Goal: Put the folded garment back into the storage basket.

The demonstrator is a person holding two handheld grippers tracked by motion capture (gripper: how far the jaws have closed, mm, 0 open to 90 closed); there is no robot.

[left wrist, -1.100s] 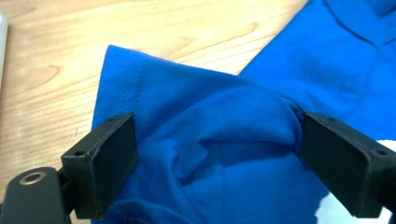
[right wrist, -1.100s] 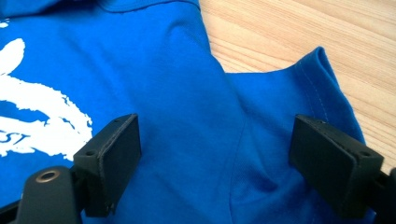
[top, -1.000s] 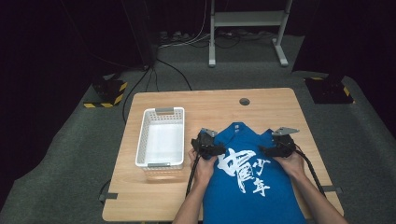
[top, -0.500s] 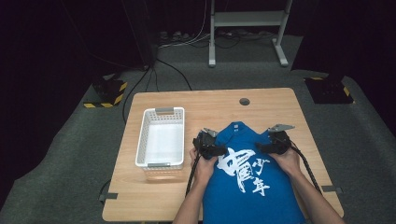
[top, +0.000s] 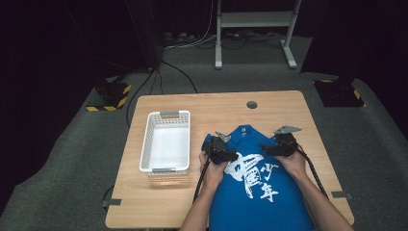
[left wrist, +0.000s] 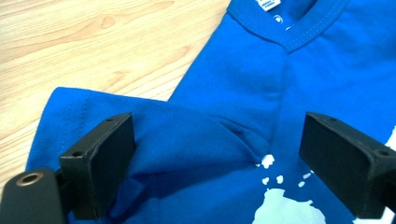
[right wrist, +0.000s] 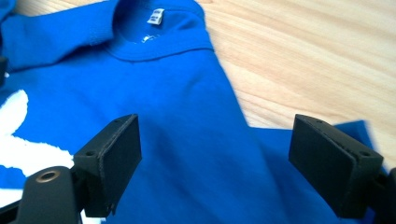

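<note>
Both hand-held grippers [top: 230, 155] [top: 268, 149] have edged inward over the blue T-shirt [top: 260, 192].

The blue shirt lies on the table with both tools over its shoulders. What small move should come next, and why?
Probably lower both tools and close them on the cloth. The left tool and the right tool are both open, each with its jaws on either side of a shoulder of the blue shirt, which lies flat on the table. Neither has pinched any cloth yet, so gripping seems the next step.

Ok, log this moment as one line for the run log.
left hand-held gripper: open over shirt shoulder | right hand-held gripper: open over other shoulder | blue T-shirt: flat on table | white basket: beside shirt
</note>
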